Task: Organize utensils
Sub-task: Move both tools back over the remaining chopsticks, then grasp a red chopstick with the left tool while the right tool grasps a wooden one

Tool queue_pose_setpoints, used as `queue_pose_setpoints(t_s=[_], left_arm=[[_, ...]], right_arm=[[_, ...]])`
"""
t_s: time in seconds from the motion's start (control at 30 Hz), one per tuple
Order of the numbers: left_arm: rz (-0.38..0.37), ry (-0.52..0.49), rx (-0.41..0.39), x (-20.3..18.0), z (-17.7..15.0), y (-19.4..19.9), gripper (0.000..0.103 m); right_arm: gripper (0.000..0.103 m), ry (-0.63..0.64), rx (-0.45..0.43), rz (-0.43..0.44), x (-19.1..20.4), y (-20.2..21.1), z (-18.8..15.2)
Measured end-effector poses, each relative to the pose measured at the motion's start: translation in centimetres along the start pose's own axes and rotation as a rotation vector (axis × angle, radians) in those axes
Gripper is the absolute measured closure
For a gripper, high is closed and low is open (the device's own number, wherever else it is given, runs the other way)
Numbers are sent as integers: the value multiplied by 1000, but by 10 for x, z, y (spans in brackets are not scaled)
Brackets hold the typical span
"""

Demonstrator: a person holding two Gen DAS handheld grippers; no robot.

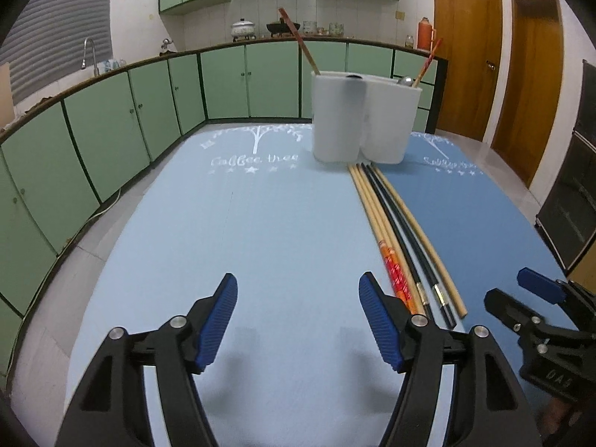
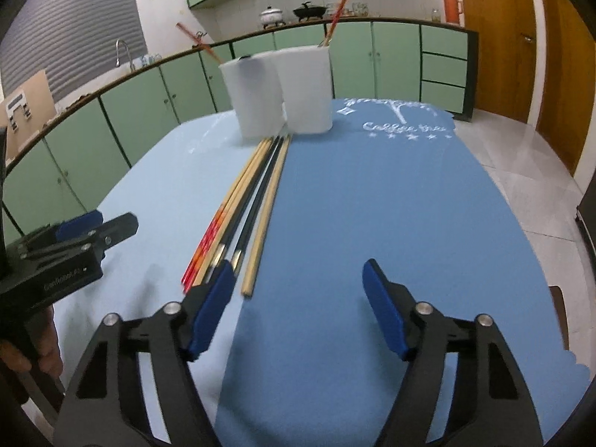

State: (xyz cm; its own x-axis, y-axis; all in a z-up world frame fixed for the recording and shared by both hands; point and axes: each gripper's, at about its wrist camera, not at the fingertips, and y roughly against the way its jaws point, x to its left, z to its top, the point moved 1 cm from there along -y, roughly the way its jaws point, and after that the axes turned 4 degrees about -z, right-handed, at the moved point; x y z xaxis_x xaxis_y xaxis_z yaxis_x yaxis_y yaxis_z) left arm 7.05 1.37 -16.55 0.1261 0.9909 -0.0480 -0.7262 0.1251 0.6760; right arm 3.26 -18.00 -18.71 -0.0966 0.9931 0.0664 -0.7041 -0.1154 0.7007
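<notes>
- Left gripper (image 1: 298, 313): jaws apart, nothing between them.
- Right gripper (image 2: 298, 298): jaws apart, empty.
- Chopsticks (image 1: 395, 238) lie bundled on mat (image 1: 223, 242), tips near the two cups (image 1: 337, 119).
- Possibly one chopstick in each cup.

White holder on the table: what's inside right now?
White holder: one red-topped chopstick leans out of one cup, another out of the other, beside a rounded metal end. The opaque walls hide their lower parts and anything lower inside.
</notes>
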Motion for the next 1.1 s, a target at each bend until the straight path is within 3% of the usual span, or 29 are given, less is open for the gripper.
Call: queue_pose_setpoints(t_s=[0.33,0.7,0.87,1.1], left_arm=[[-8,-3,14,-1,-6,0,36],[-12,28,9,-3,-4,-2,36],[-21,22,10,-10,-6,-2,36],[-49,4,27,-23,-8,-5,36]], right_arm=[[61,54,45,6,19,-11,-6],[72,36,60,-36,22,-19,-2],[96,26,67,-37,21,-22,1],[97,-21,58,-45,6,-17,1]])
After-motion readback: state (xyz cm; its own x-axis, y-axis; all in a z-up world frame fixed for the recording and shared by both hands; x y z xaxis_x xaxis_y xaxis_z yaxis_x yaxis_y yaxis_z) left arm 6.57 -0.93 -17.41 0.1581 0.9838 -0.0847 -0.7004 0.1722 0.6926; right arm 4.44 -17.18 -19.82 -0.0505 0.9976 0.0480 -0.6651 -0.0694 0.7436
